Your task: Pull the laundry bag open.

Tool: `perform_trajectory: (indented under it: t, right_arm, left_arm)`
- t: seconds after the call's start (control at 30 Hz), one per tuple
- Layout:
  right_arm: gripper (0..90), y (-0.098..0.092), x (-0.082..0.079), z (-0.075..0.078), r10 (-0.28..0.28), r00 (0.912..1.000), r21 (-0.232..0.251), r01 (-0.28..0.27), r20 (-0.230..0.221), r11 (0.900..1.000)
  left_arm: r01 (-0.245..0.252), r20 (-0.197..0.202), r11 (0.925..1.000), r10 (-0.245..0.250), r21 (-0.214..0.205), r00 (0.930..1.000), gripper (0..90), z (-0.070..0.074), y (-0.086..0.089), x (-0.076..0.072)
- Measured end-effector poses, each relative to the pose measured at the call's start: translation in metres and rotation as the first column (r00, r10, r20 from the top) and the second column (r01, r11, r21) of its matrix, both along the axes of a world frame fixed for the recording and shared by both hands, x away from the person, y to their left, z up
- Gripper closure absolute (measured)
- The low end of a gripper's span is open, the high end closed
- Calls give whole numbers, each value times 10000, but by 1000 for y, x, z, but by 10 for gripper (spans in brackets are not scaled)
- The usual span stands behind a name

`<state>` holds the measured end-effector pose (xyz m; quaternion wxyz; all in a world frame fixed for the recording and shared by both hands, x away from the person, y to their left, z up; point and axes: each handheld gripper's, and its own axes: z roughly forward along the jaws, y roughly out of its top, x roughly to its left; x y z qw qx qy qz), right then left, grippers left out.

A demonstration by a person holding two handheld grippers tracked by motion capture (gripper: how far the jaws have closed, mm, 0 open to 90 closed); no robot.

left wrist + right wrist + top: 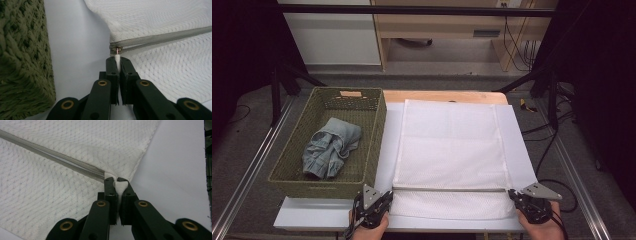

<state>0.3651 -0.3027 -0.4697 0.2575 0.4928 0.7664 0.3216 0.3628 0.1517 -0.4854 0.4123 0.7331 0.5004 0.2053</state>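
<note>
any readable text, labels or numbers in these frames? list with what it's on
None readable.
Basket: tan tag on the far rim, blank or too small to read.
Basket front wall: faint mark, too blurred to read.
Mesh laundry bag, zipper pull: no print visible.

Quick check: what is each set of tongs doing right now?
Left tongs: shut on the zipper pull of the mesh bag.
Right tongs: shut on the bag's corner tab.
</note>
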Motion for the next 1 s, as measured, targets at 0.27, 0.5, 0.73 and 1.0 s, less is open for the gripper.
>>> perform_trajectory:
  t: [0.27, 0.5, 0.73, 1.0]
  right_arm:
    - [866, -2, 0, -2, 103, 9999, 137, -102, -70, 9999]
    - [748, -5, 1, -3, 80, 10000, 370, -82, 39, 9993]
    - [514, -4, 1, -1, -145, 9997, 656, 131, 214, 9978]
    - [256, 0, 8, -1, -314, 9993, 543, 301, 224, 9981]
  left_arm:
    - [-119, 78, 9999, 120, -11, 9999, 863, 0, -1, -2]
    - [-136, 235, 9999, 137, -48, 9996, 796, 2, -4, -6]
    - [316, 271, 9984, -304, -459, 9992, 682, 0, -16, -5]
    - [751, 318, 9909, -720, -1112, 9969, 405, 1, -21, 5]
